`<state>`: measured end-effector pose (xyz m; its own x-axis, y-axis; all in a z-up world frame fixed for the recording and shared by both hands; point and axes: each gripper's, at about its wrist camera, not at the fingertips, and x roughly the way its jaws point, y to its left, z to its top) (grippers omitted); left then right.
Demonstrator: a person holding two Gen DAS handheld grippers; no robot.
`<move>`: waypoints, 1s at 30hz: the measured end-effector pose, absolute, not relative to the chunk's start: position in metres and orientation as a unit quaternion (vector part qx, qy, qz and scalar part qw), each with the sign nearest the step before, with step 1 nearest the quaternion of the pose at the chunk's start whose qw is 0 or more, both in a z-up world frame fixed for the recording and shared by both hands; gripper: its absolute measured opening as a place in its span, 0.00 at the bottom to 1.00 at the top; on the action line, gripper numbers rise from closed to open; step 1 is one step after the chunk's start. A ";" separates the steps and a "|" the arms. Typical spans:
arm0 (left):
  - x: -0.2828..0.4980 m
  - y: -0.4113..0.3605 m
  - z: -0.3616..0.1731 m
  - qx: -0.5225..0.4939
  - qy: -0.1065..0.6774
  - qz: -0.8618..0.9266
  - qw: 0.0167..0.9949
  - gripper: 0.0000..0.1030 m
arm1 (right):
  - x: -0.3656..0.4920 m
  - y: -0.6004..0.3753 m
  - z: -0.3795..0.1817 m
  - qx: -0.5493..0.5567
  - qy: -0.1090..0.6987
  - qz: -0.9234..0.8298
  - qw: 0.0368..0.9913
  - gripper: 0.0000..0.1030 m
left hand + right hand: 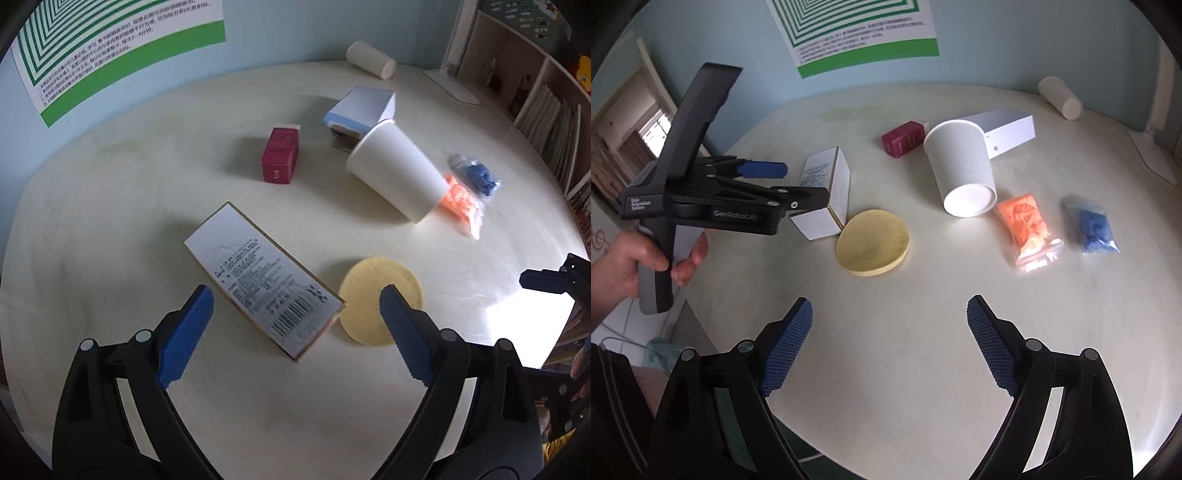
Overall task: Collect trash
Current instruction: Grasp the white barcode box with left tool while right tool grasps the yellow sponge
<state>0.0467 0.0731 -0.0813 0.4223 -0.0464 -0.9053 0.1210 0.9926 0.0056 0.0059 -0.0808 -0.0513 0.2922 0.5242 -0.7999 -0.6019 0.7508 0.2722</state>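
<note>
Going for the white carton (264, 278) first, it's lying flat on the bench (147, 177) touching the yellow pad (369, 291). Left tool (295, 306) is spread wide right over it, right tool (890, 314) spread too, holding nothing. Next I'd drop and pinch across its narrow sides.

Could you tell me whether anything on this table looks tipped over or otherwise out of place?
Yes. The large white paper cup lies on its side, its base facing the orange packet. A smaller white cup also lies toppled near the wall. Nothing appears spilled.
</note>
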 end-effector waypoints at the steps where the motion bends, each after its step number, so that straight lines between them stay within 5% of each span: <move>1: 0.051 0.076 -0.085 0.032 0.540 -0.047 0.840 0.87 | 0.009 -0.079 -0.052 -0.043 0.479 0.352 0.803 0.83; 24: 0.060 0.135 -0.118 0.019 0.566 -0.011 0.824 0.86 | 0.043 0.010 -0.106 -0.144 0.491 0.399 0.761 0.83; 26: 0.063 0.139 -0.119 0.019 0.566 -0.011 0.824 0.83 | 0.041 0.015 -0.107 -0.166 0.479 0.400 0.763 0.83; 30: 0.066 0.147 -0.124 0.005 0.581 -0.016 0.813 0.57 | 0.043 0.021 -0.107 -0.190 0.467 0.405 0.763 0.75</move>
<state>0.0664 0.1474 -0.1236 0.3234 -0.0210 -0.9460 0.0326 0.9994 -0.0110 0.0427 0.0205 -0.1072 0.2355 0.4400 -0.8665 -0.7955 0.5995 0.0882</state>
